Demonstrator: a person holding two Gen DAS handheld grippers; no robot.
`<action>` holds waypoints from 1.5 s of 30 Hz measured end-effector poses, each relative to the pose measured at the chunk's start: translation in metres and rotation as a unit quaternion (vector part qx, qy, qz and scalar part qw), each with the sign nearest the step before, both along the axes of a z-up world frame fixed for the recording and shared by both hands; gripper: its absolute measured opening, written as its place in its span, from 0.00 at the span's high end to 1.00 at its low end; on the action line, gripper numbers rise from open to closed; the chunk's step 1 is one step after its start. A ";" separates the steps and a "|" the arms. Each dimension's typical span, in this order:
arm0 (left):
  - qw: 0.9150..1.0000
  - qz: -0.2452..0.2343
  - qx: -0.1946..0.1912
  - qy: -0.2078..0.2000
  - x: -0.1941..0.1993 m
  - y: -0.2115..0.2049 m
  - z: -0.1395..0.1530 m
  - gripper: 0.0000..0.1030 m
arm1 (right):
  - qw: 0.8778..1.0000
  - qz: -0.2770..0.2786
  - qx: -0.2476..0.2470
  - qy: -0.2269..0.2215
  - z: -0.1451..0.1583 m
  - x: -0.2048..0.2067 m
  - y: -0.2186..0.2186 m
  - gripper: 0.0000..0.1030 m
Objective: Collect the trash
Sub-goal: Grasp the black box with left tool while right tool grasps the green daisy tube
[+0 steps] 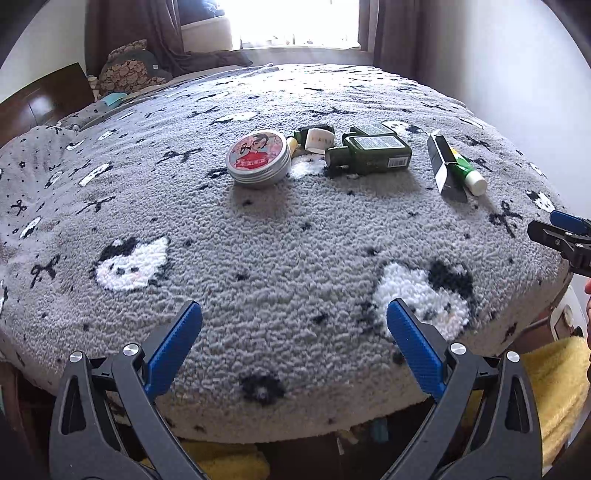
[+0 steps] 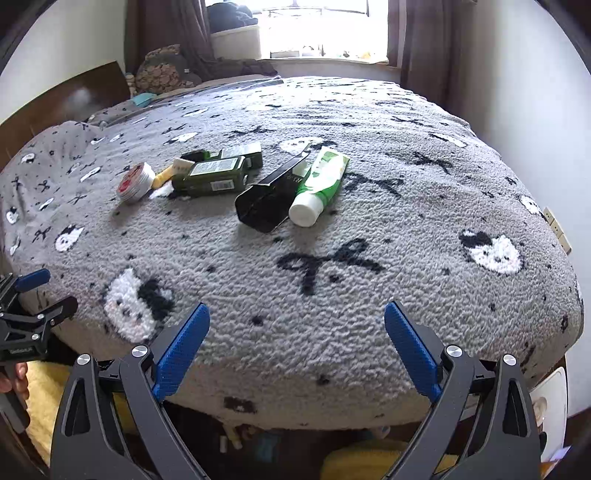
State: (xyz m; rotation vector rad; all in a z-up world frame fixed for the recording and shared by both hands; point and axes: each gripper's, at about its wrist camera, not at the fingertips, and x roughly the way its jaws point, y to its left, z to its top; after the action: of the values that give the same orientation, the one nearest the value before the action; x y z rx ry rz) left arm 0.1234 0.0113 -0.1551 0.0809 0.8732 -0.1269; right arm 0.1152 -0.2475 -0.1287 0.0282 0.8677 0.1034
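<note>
Trash lies in a row across the middle of a grey fleece bed cover [image 1: 280,258]. A round tin [image 1: 258,157] with a red picture lid is at the left, also in the right wrist view [image 2: 135,182]. Beside it are a small white tape roll [image 1: 319,140], two dark green boxes [image 1: 373,151] [image 2: 214,173], a black open carton [image 1: 441,166] [image 2: 271,195] and a green-white tube [image 1: 469,173] [image 2: 319,184]. My left gripper [image 1: 293,317] is open and empty over the bed's near edge. My right gripper [image 2: 297,317] is open and empty, nearer the tube and carton.
Pillows and a patterned cushion [image 1: 125,70] lie at the bed's far left by a dark wooden headboard [image 1: 48,96]. A bright window [image 1: 295,22] with brown curtains is behind. A yellow fleece [image 1: 554,373] lies below the bed's near edge. A white wall [image 2: 535,92] runs along the right.
</note>
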 end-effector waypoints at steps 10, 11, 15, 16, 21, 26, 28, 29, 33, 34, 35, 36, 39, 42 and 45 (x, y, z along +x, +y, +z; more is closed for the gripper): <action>0.999 -0.043 0.000 -0.006 0.053 -0.041 0.002 0.08 | 0.999 -0.029 0.027 0.009 -0.015 0.072 -0.023 0.12; 0.999 -0.049 -0.001 -0.007 0.057 -0.047 0.003 0.08 | 0.999 -0.030 0.026 0.013 -0.018 0.083 -0.025 0.19; 0.998 -0.069 -0.003 -0.009 0.070 -0.066 0.002 0.08 | 0.999 -0.030 0.025 0.037 -0.028 0.117 -0.024 0.36; 0.997 -0.075 -0.003 -0.008 0.073 -0.071 0.002 0.08 | 0.998 -0.033 0.023 0.047 -0.032 0.125 -0.023 0.36; 0.995 -0.098 -0.001 -0.004 0.083 -0.093 -0.003 0.08 | 0.997 -0.030 0.052 0.057 -0.042 0.151 -0.025 0.36; 0.993 -0.117 -0.004 -0.002 0.092 -0.114 -0.004 0.08 | 0.998 -0.003 0.034 0.043 -0.035 0.149 -0.024 0.60; 0.992 -0.124 -0.009 -0.001 0.097 -0.122 -0.004 0.08 | 0.999 0.000 0.032 0.039 -0.032 0.147 -0.025 0.63; 0.992 -0.127 -0.012 0.000 0.100 -0.127 -0.005 0.08 | 0.999 0.000 0.033 0.035 -0.031 0.147 -0.029 0.64; 0.990 -0.142 -0.022 0.005 0.114 -0.149 -0.008 0.11 | 0.999 -0.011 0.037 0.020 -0.024 0.138 -0.046 0.68; 0.989 -0.146 -0.025 0.007 0.118 -0.155 -0.008 0.16 | 0.999 -0.016 0.036 0.014 -0.021 0.135 -0.054 0.68; 0.989 -0.147 -0.029 0.012 0.123 -0.160 -0.010 0.19 | 0.999 -0.019 0.036 0.009 -0.019 0.130 -0.061 0.68; 0.989 -0.146 -0.031 0.015 0.128 -0.164 -0.011 0.20 | 0.999 -0.021 0.036 0.007 -0.019 0.127 -0.065 0.68; 0.988 -0.152 -0.036 0.018 0.136 -0.179 -0.013 0.21 | 0.999 -0.023 0.032 0.004 -0.015 0.118 -0.077 0.69; 0.986 -0.163 -0.025 0.013 0.138 -0.197 -0.013 0.20 | 0.999 -0.027 0.028 0.001 -0.011 0.112 -0.094 0.69; 0.985 -0.172 -0.008 0.023 0.148 -0.213 -0.020 0.21 | 0.999 -0.042 0.026 -0.012 -0.010 0.113 -0.108 0.69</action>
State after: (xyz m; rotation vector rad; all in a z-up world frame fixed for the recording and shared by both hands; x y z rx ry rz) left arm 0.2715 -0.2012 -0.1750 0.2154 0.8976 -0.4605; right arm 0.2277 -0.3553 -0.1384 0.1130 0.8388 0.0471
